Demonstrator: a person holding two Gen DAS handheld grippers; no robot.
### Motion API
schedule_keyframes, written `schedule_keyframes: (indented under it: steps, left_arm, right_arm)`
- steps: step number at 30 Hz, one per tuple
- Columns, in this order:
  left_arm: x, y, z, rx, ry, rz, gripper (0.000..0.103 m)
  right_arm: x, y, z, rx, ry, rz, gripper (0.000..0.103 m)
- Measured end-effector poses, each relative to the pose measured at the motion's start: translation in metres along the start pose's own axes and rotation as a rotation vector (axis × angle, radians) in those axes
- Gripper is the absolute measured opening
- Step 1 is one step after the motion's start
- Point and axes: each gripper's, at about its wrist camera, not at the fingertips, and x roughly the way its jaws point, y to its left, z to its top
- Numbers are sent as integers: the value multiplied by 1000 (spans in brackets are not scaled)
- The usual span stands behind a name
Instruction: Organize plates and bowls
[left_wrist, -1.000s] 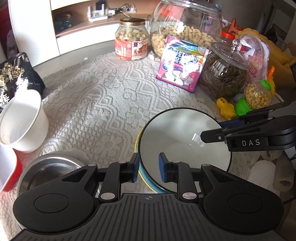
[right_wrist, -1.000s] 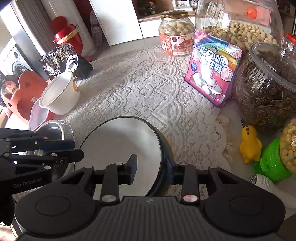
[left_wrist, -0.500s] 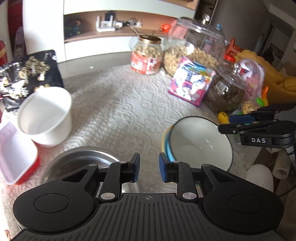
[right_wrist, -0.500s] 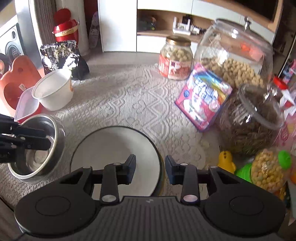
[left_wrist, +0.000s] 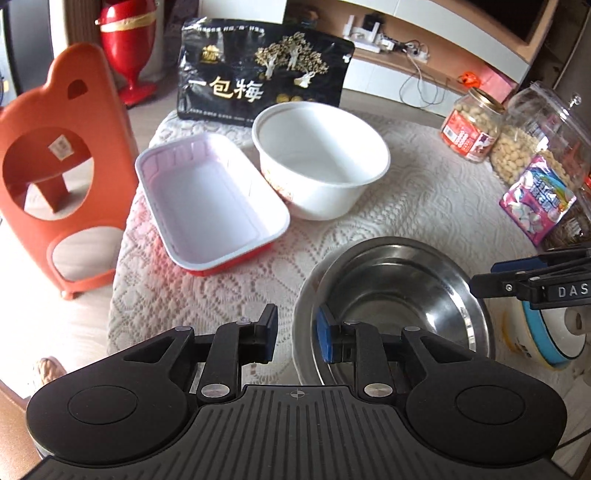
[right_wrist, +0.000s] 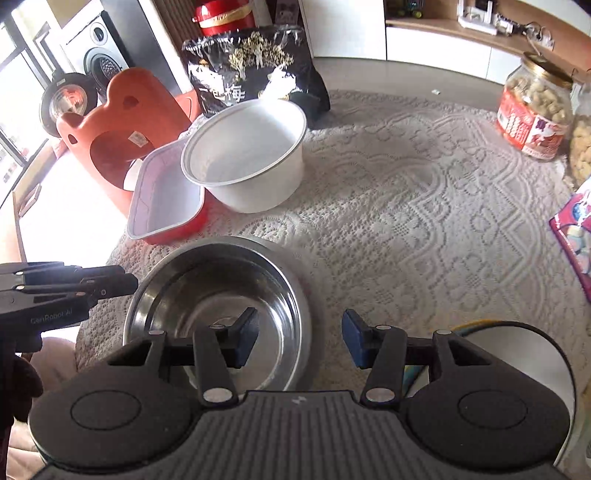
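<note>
Both tongs have swung from the stacked plates (right_wrist: 517, 354) to the steel bowl (left_wrist: 391, 295). Left tongs (left_wrist: 295, 338), slightly parted and empty, straddle its near-left rim; right tongs (right_wrist: 299, 341), opening and empty, straddle its right rim.

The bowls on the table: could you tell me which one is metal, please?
The steel bowl, shiny and nearest both cameras; the round bowl behind it is white.

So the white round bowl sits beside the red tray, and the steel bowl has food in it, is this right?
Not quite. The steel bowl is empty; the right wrist view shows its bare bottom. The white bowl does sit beside the red tray.
</note>
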Motion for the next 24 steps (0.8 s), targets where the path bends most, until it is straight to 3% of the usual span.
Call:
schedule_keyframes:
  steps: [5, 12, 17, 19, 22, 24]
  left_arm:
    - [12, 4, 0, -13, 27, -24, 37]
    - [30, 10, -3, -41, 98, -62, 39]
    - [51, 5, -9, -41, 173, -92, 34]
    - [57, 1, -11, -35, 194, -108, 37]
    - [57, -7, -8, -2, 191, -75, 38]
    - [58, -9, -3, -1, 180, -87, 41]
  right_arm:
    - [32, -4, 10, 16, 86, -9, 54]
    - [55, -12, 2, -3, 144, 4, 54]
    - [64, -12, -1, 4, 194, 69, 49]
    - [63, -8, -3, -20, 186, 51, 48]
    - [60, -9, -2, -8, 175, 45, 43]
    - [52, -12, 4, -13, 123, 45, 43]
